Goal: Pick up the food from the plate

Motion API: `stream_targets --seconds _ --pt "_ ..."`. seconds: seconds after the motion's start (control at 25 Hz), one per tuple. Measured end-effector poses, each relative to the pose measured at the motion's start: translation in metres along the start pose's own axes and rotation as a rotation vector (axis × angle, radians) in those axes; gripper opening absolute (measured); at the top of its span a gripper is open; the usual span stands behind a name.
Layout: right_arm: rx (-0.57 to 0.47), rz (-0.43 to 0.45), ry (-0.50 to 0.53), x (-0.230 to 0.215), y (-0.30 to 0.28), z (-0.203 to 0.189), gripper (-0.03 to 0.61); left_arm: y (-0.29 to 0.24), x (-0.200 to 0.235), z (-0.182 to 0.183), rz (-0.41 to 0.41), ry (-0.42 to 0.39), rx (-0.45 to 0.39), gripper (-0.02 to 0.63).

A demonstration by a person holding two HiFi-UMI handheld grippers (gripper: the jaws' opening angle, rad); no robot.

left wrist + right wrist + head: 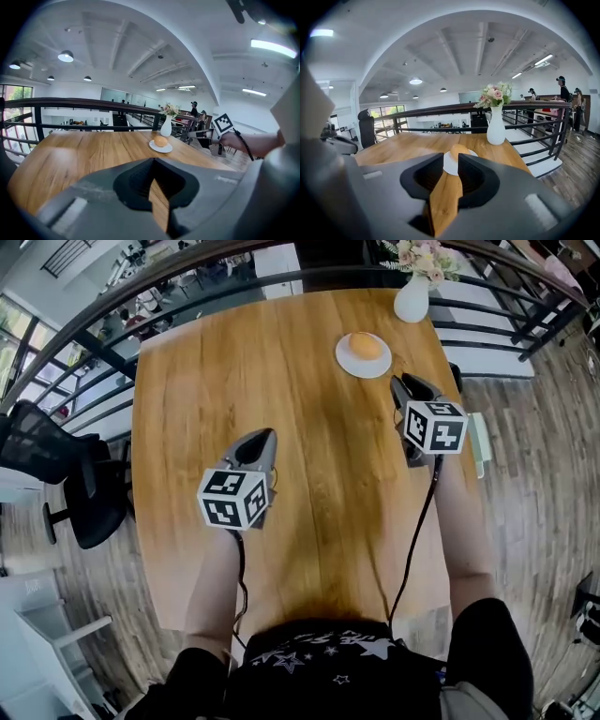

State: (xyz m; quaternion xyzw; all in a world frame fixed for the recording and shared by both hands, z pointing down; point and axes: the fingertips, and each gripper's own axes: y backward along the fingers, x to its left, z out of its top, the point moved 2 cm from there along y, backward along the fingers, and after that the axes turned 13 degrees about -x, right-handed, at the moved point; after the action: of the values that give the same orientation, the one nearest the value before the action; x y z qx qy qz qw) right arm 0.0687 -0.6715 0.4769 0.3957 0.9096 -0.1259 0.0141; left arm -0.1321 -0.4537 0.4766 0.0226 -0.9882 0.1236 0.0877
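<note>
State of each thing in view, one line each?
Small white plate: flat on the wooden table, loaded.
Round orange bun: resting on the plate, untouched.
White ceramic vase: upright, flowers in it.
Left gripper: shut, empty.
Right gripper: open, empty, short of the plate.

Food on plate on table; vase behind; right gripper just before.

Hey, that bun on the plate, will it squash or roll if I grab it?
The bun looks like soft bread, so it probably squashes under a hard squeeze. Its rounded shape may let it roll or slide on the smooth plate if nudged.
</note>
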Motion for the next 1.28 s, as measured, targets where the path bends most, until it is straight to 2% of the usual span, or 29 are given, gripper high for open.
stream_targets --seconds 0.36,0.72,1.28 --pt "0.068 0.037 0.091 -0.014 -0.069 -0.026 0.24 -0.043 0.026 -0.005 0.012 -0.018 0.024 -0.002" --pt "0.091 0.049 0.162 -0.031 -0.119 -0.047 0.313 -0.074 0.038 -0.028 0.008 0.003 0.047 -0.002" --pt "0.219 0.16 0.31 -0.029 -0.178 -0.073 0.387 -0.094 0.052 -0.037 -0.01 0.008 0.066 -0.002"
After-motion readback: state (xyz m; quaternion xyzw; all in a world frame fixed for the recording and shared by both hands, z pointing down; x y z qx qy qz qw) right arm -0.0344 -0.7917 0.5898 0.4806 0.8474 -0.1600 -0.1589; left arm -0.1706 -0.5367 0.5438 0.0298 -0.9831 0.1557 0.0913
